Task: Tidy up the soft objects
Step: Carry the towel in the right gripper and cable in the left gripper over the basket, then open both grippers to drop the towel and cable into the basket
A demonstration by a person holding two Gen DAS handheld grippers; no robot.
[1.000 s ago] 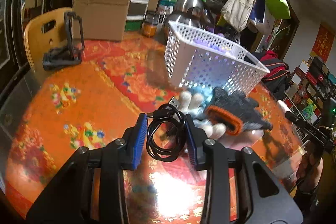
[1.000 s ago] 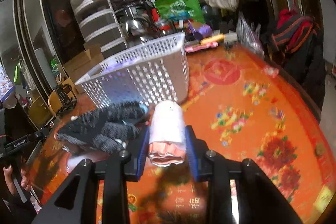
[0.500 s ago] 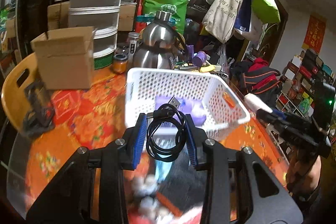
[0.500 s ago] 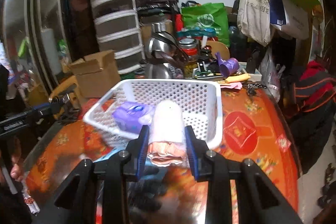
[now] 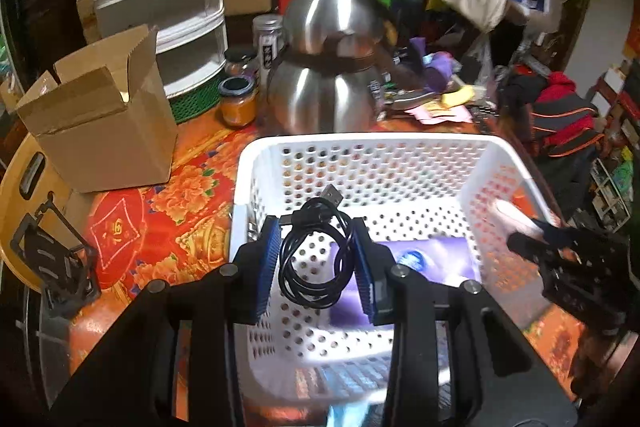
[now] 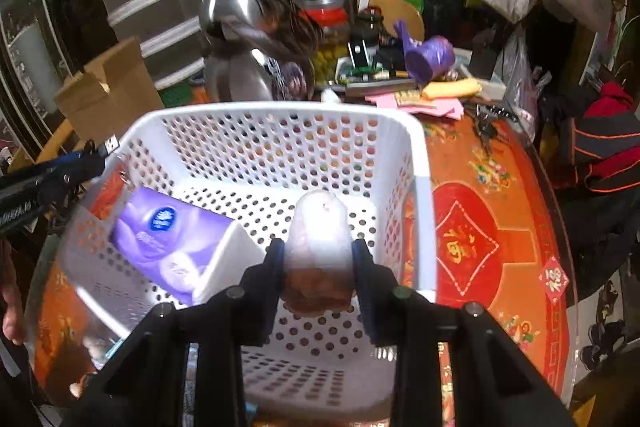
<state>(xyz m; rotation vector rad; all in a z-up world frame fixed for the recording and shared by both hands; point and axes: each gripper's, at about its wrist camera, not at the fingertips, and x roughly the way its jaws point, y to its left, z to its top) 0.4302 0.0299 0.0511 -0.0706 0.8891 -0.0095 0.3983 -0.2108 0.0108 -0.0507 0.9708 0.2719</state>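
In the left wrist view, the left tool (image 5: 316,259) fills the lower centre of the frame, tipped down over the white basket (image 5: 400,141), its blue pads closed narrowly on a coiled black cable (image 5: 316,267) whose USB plug sticks up toward the basket's far wall. The coil hangs above the basket's perforated floor, in the left half of the basket. At the right edge of that frame the right tool (image 5: 520,227) reaches in over the basket's right rim.

In the right wrist view, the right tool (image 6: 318,267) sits at lower centre, angled down into the basket (image 6: 280,109), its two pads pressed against the sides of a rolled pale cloth (image 6: 320,239) that stands upright between them, over the basket's right half. A purple tissue pack (image 6: 168,235) lies inside the basket at lower left of that frame. The basket rests on the red and orange floral tabletop (image 6: 500,187), with a steel kettle (image 5: 332,67) and a cardboard box (image 5: 104,123) behind it in the upper part of the frame.
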